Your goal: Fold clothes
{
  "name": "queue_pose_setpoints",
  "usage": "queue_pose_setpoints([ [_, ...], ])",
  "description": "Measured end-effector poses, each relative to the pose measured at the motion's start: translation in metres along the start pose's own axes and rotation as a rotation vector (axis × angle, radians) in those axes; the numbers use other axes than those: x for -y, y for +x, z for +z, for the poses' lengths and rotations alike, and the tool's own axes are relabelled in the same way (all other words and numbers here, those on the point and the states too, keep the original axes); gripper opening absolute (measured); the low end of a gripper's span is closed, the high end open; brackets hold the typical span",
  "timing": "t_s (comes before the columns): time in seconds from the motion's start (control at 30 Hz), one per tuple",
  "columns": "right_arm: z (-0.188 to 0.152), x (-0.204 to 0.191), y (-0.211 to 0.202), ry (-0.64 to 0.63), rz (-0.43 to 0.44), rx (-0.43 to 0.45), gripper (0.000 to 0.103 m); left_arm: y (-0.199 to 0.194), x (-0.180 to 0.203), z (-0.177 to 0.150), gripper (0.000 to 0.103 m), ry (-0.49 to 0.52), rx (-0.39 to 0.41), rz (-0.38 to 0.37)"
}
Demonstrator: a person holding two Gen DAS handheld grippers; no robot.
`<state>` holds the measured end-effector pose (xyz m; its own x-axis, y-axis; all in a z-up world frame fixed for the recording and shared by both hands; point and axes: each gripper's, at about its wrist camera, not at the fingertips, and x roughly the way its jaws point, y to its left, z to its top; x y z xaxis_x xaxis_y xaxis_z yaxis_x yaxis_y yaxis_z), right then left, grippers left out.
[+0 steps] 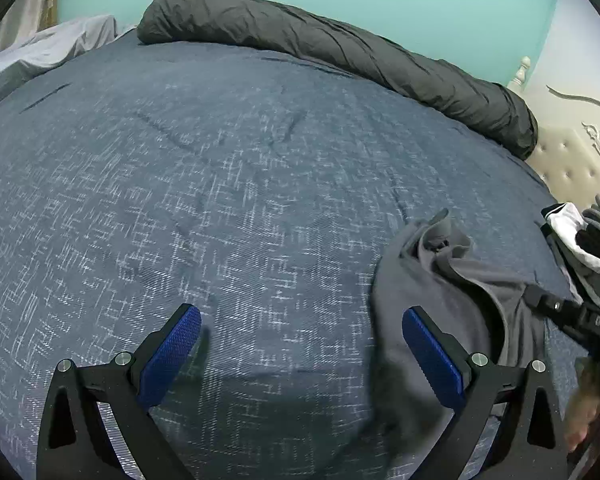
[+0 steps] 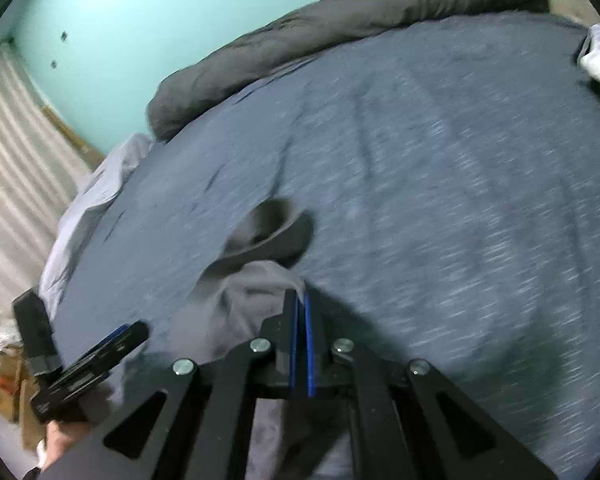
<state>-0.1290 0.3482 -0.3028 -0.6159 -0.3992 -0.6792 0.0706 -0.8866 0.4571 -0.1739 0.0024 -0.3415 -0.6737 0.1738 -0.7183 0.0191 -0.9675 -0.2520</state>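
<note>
A grey garment [image 1: 452, 280] lies crumpled on the blue patterned bedspread [image 1: 220, 184] at the right of the left wrist view. My left gripper [image 1: 302, 324] is open and empty, low over the bedspread, its right finger beside the garment's left edge. My right gripper [image 2: 300, 296] is shut on a fold of the grey garment [image 2: 256, 280] and holds it just above the bedspread [image 2: 440, 160]. The right gripper also shows in the left wrist view [image 1: 572, 316], and the left gripper in the right wrist view [image 2: 100, 352].
A rolled dark grey duvet [image 1: 320, 44] lies along the far side of the bed. A pile of dark and white clothes [image 1: 580, 240] sits at the right edge. A pale sheet [image 1: 40, 52] is bunched at the far left. A cream headboard [image 1: 572, 156] stands at the right.
</note>
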Motion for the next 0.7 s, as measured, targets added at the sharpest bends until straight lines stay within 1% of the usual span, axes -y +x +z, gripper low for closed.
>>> queue_pose_setpoints([
  [0.1,0.005,0.015,-0.002,0.014,-0.078,0.014,0.003,0.002,0.007,-0.001,0.103,0.014,-0.004,-0.008],
  [0.17,0.005,0.02,-0.003,0.032,-0.1,0.014,0.003,0.003,0.01,-0.002,0.103,0.022,-0.007,-0.014],
  [0.23,0.005,0.02,-0.005,0.029,-0.151,0.022,0.004,0.003,0.013,-0.002,0.103,0.027,-0.008,-0.017],
  [0.27,0.006,0.017,-0.007,0.024,-0.153,0.032,0.006,0.003,0.014,-0.002,0.103,0.029,-0.008,-0.017],
  [0.33,0.008,0.005,-0.012,0.001,-0.1,0.053,0.007,0.004,0.014,-0.001,0.103,0.03,-0.01,-0.018],
  [0.37,0.009,-0.002,-0.015,-0.014,-0.07,0.063,0.012,0.004,0.014,-0.001,0.103,0.029,-0.012,-0.018],
  [0.4,0.01,-0.009,-0.017,-0.028,-0.032,0.065,0.024,0.004,0.014,-0.001,0.103,0.028,-0.013,-0.017],
  [0.47,0.007,-0.022,-0.014,-0.043,0.05,0.032,0.04,0.005,0.014,-0.001,0.103,0.026,-0.018,-0.017],
  [0.57,-0.001,-0.038,-0.007,-0.068,0.14,-0.03,0.043,0.005,0.012,-0.002,0.103,0.027,-0.024,-0.017],
  [0.6,-0.005,-0.045,-0.001,-0.099,0.134,-0.059,0.045,0.004,0.012,-0.002,0.103,0.027,-0.025,-0.018],
  [0.7,-0.02,-0.056,0.015,-0.147,0.094,-0.126,0.045,0.003,0.01,-0.002,0.103,0.025,-0.026,-0.024],
])
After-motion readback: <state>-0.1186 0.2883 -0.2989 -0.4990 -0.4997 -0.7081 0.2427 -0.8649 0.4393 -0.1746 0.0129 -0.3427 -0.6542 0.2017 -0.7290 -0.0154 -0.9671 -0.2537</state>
